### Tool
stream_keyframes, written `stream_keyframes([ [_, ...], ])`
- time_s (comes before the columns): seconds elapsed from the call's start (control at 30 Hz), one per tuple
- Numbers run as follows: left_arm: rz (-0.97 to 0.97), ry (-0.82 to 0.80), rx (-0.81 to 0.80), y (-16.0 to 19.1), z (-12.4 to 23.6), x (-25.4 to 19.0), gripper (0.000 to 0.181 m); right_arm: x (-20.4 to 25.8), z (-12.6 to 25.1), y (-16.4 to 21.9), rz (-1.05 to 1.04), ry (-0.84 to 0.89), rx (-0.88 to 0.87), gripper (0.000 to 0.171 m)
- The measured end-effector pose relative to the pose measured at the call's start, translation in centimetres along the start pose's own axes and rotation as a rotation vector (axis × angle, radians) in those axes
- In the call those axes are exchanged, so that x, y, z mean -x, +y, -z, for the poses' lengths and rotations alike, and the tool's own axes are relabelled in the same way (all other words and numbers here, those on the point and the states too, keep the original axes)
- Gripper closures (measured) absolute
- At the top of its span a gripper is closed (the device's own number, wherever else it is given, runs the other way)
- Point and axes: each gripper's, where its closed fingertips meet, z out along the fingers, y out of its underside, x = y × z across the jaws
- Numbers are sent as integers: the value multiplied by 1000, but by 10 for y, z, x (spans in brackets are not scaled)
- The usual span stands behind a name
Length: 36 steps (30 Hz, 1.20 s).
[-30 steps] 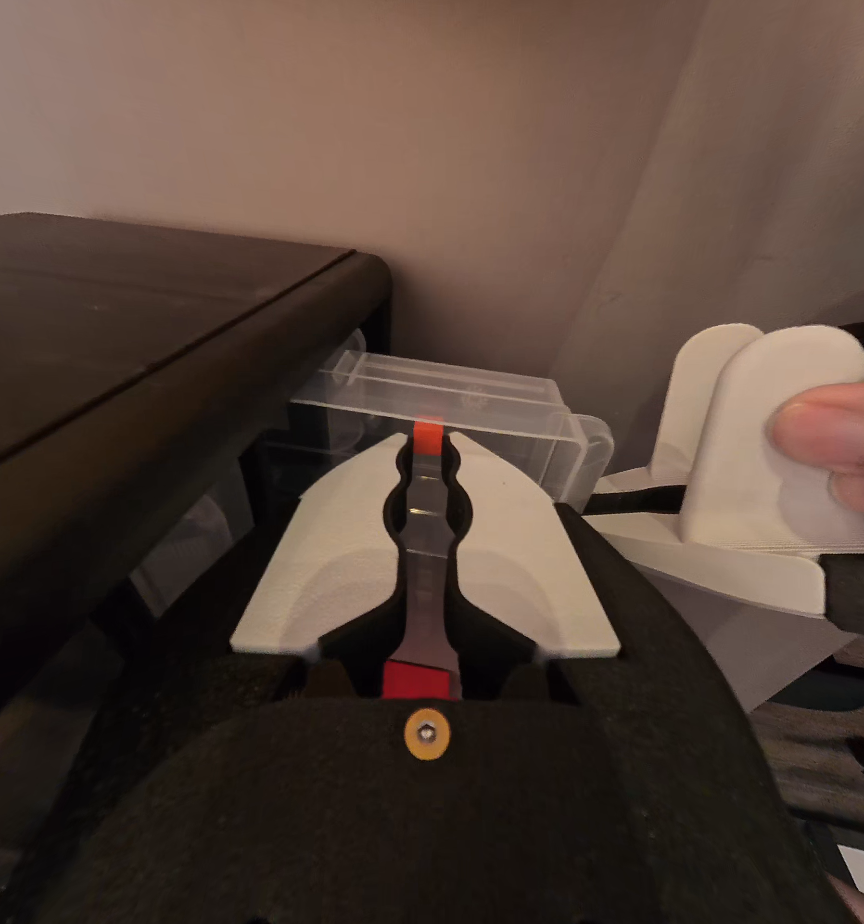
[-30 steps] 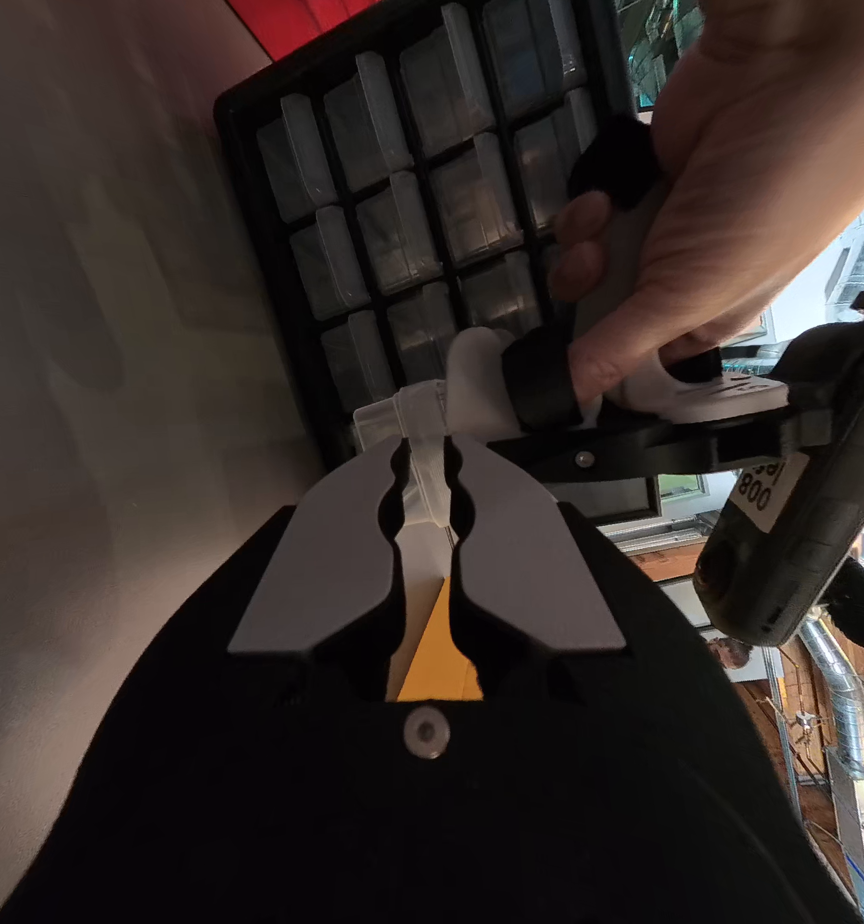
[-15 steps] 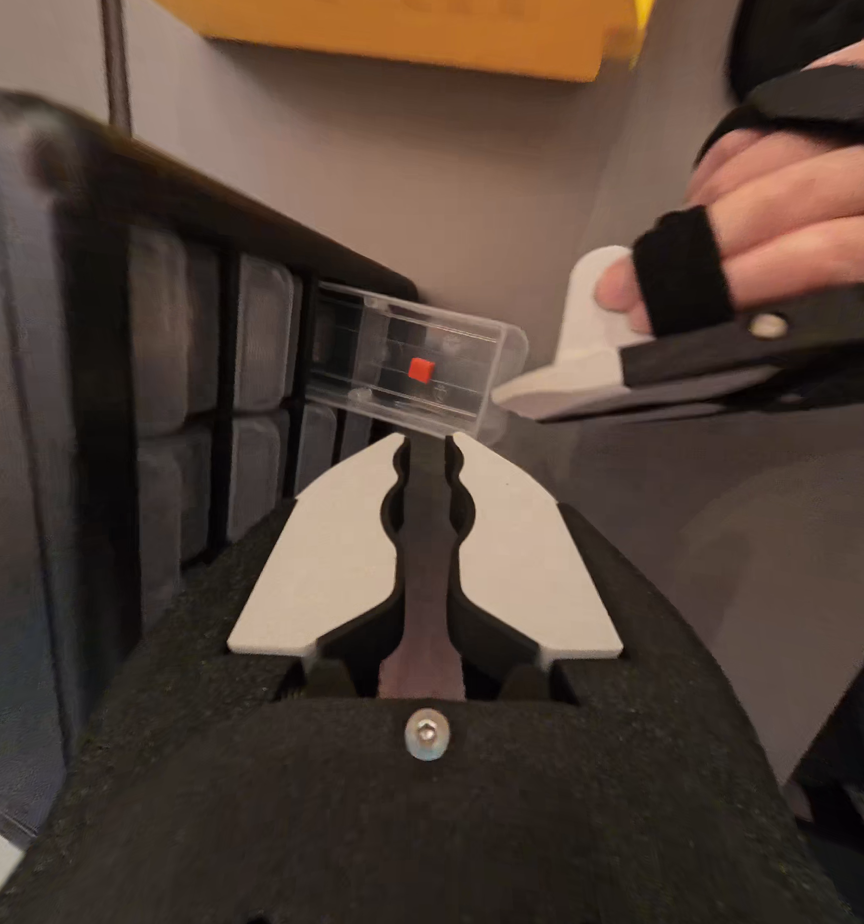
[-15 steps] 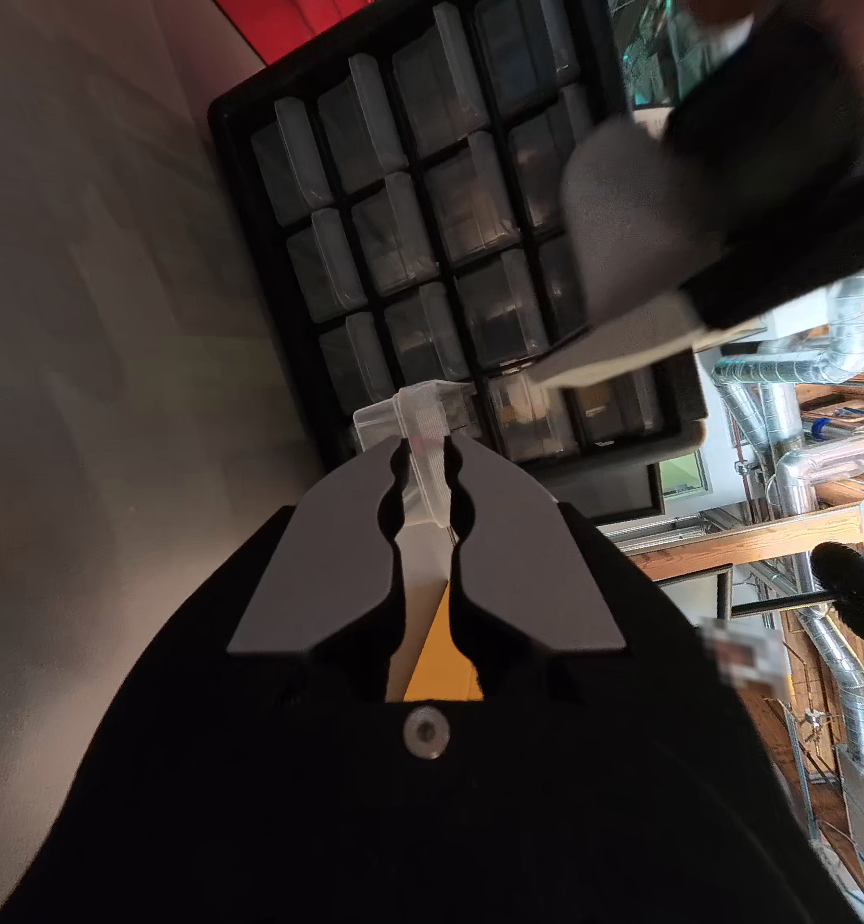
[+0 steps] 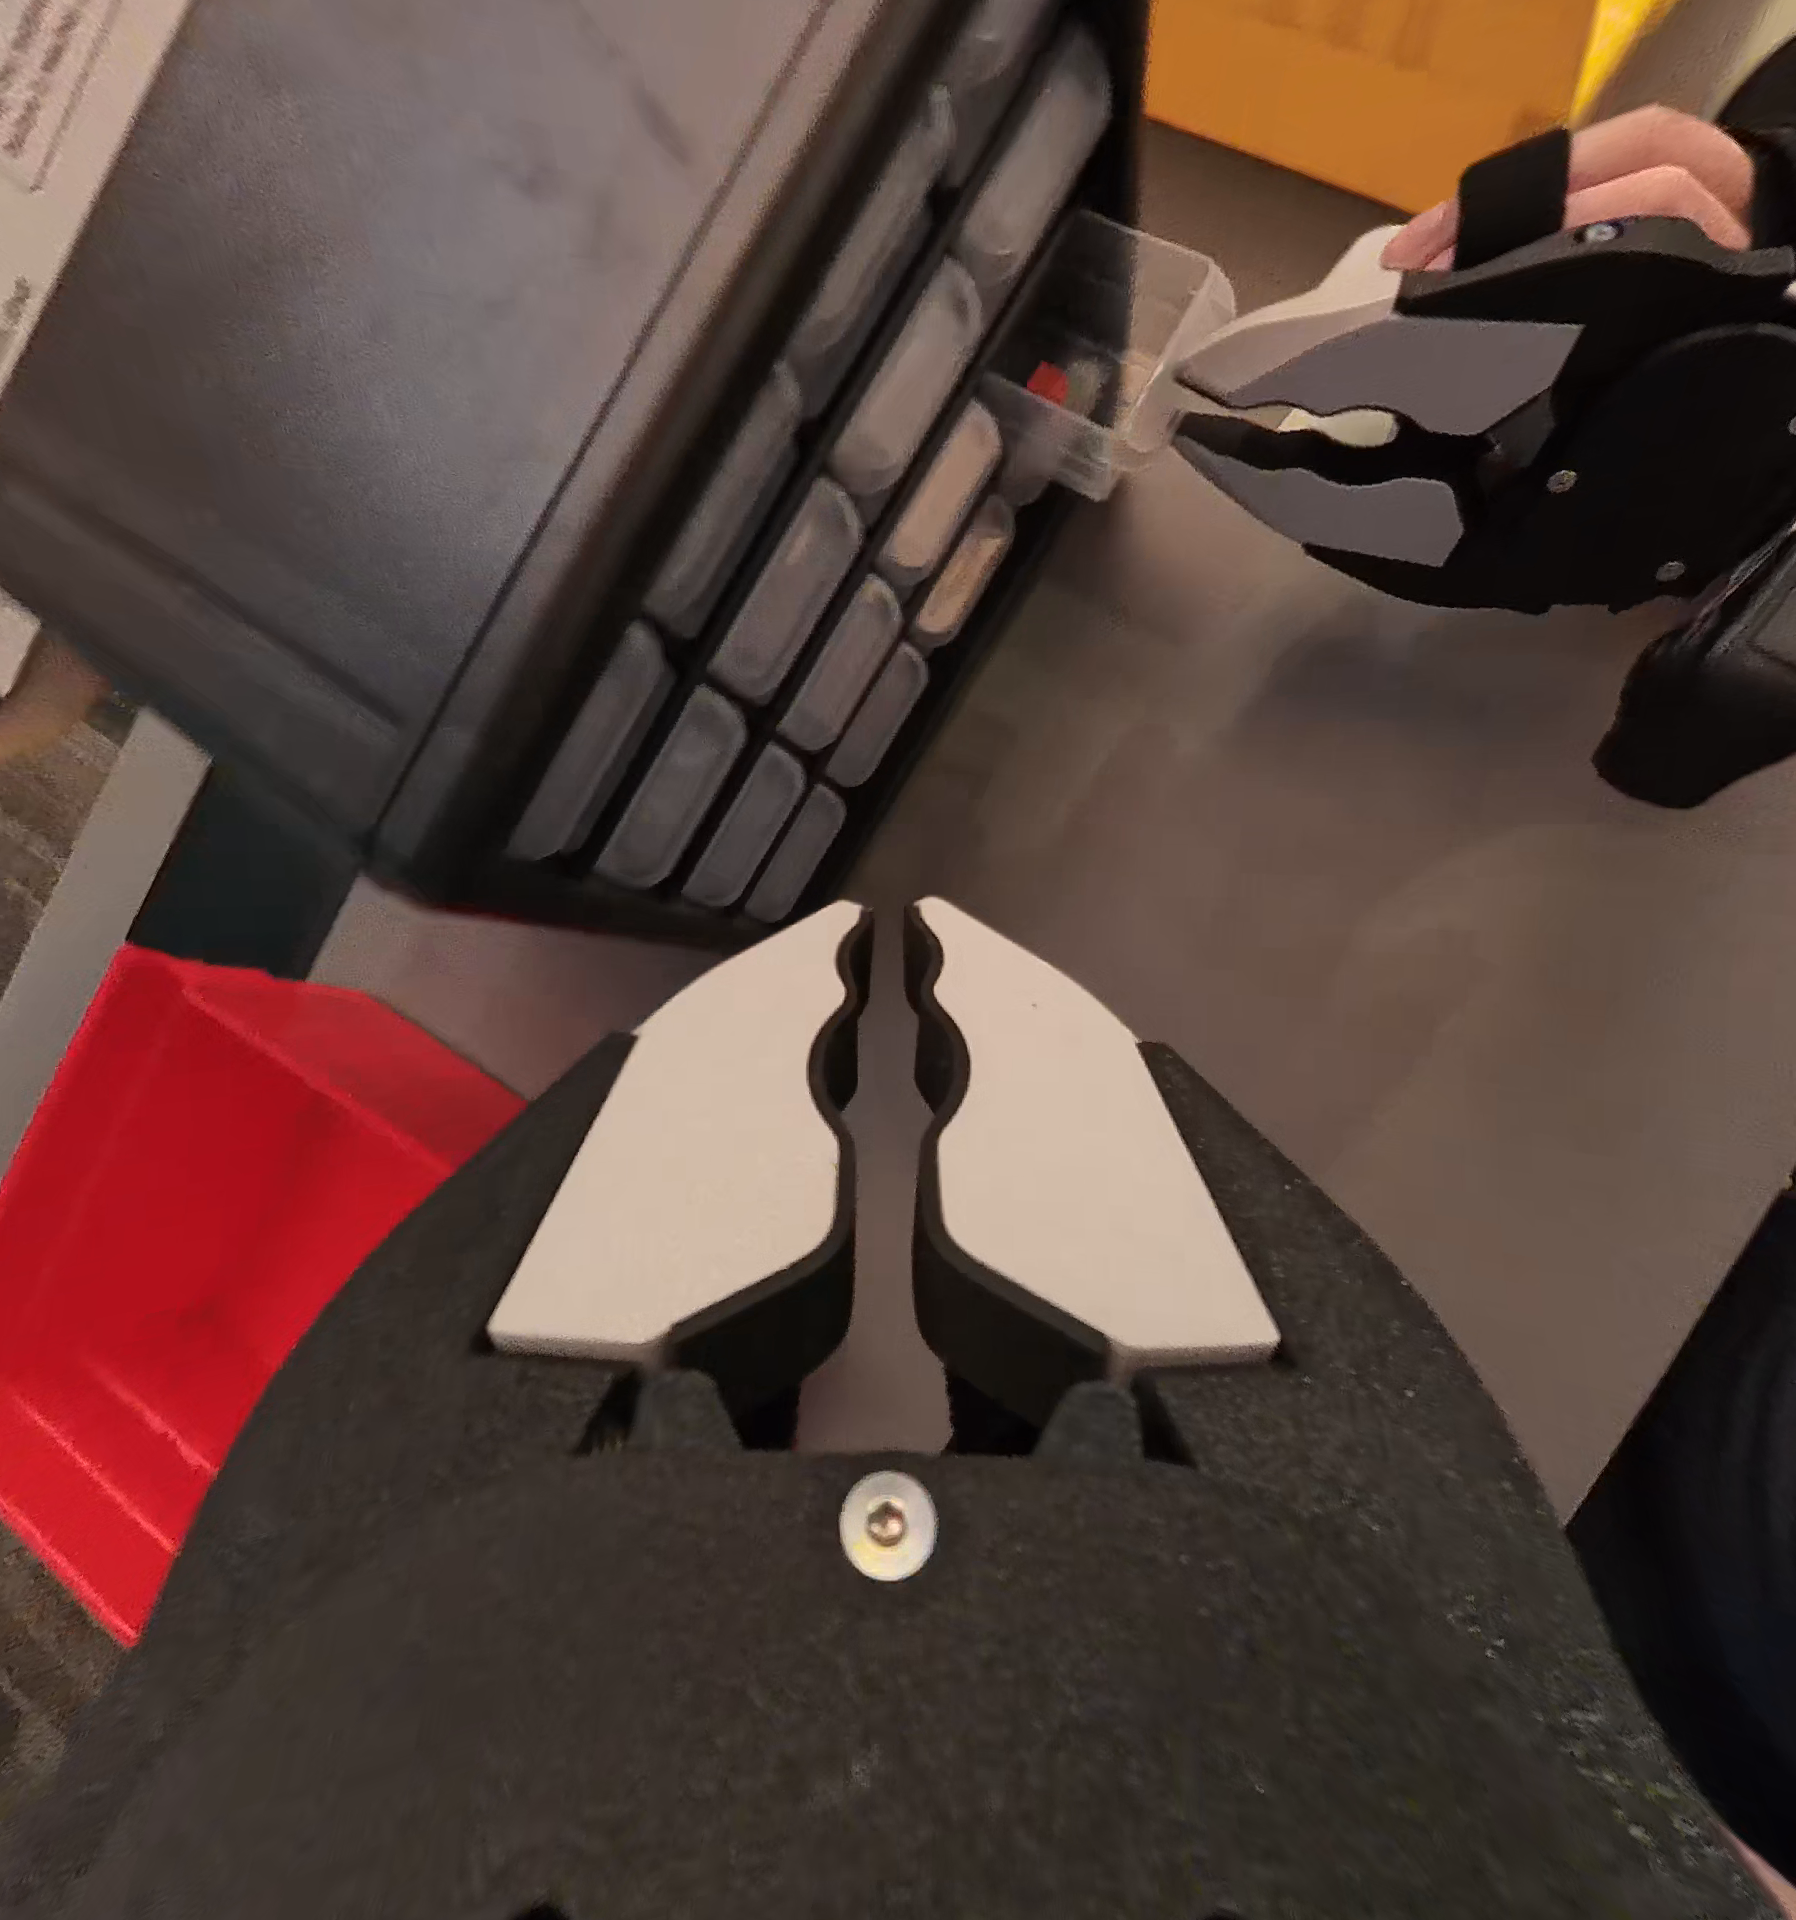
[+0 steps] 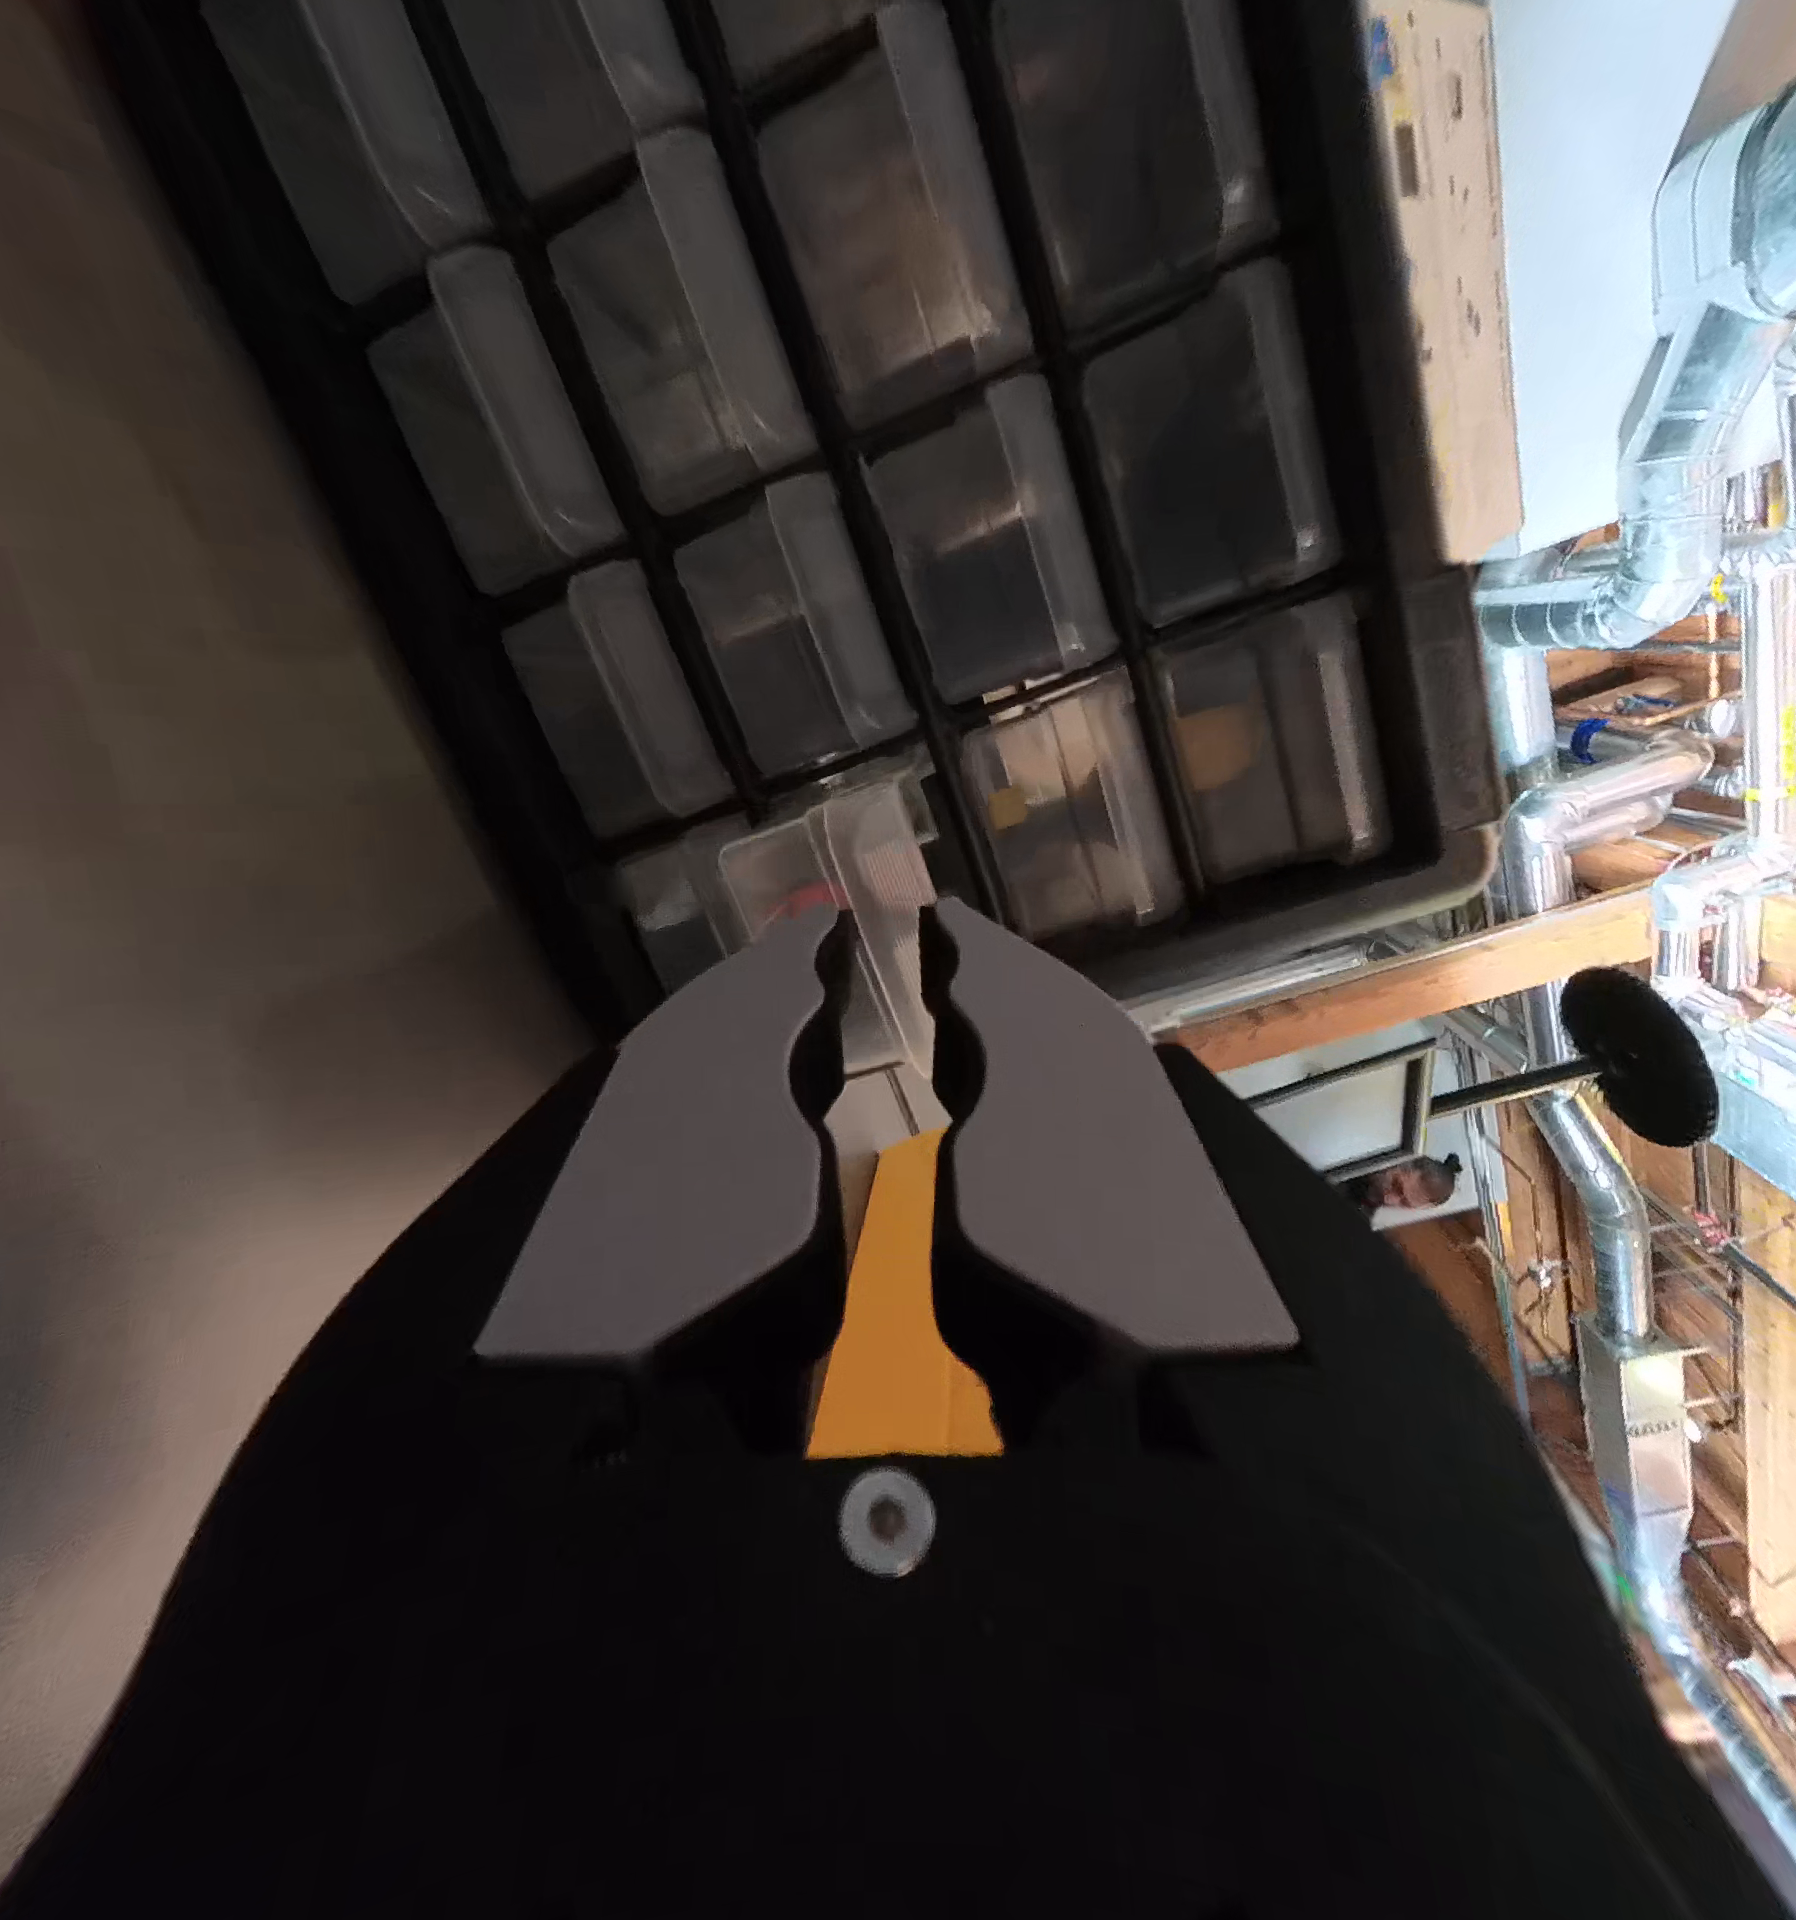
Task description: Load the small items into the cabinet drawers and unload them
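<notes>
The right gripper (image 6: 886, 914) has its jaws closed to a narrow slot on the front handle tab of a clear plastic drawer (image 6: 852, 862), which sits part-way out of its bay in the black multi-drawer cabinet (image 6: 873, 416). In the left wrist view the same right gripper (image 5: 1190, 405) shows from the side, its grey-faced fingers (image 5: 1393, 353) pinching the drawer's (image 5: 1112, 384) front edge, held by a hand (image 5: 1559, 197) wearing a black strap. Inside the pulled-out drawer, close to the cabinet's (image 5: 458, 416) face, lies a small red block (image 5: 1052, 382); in the right wrist view only a blurred red trace shows there. The other drawers around it are pushed in flush, their translucent fronts in rows.

The left gripper (image 5: 886, 914) hangs well apart from the cabinet, above the grey worktop (image 5: 1237, 831), its jaws drawn to a narrow gap with nothing between them. To its left, by the worktop's edge, stands a red open plastic bin (image 5: 177, 1195). Beyond the cabinet a yellow box (image 5: 1341, 94) sits at the far side. The left wrist view is somewhat blurred
</notes>
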Motion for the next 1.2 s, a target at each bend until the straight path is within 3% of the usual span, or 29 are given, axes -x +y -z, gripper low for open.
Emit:
stream_keyframes([
  [0.5, 94, -44, -22, 20, 3, 41, 177, -5, -41, 9, -21, 51, 53, 157],
  [0.7, 175, -113, -17, 38, 14, 68, 176, -8, -32, 8, -44, 68, 28, 158],
  [0.87, 330, -216, 35, 82, 30, 107, 171, 33, -23, 20, 80, -99, 46, 157],
  [1.03, 626, -315, 135, 145, 38, 150, 170, 46, -38, 26, 132, -111, 93, 151],
  [1.2, 800, -271, 266, 201, 31, 155, 167, 37, -45, 24, 149, -48, 100, 157],
])
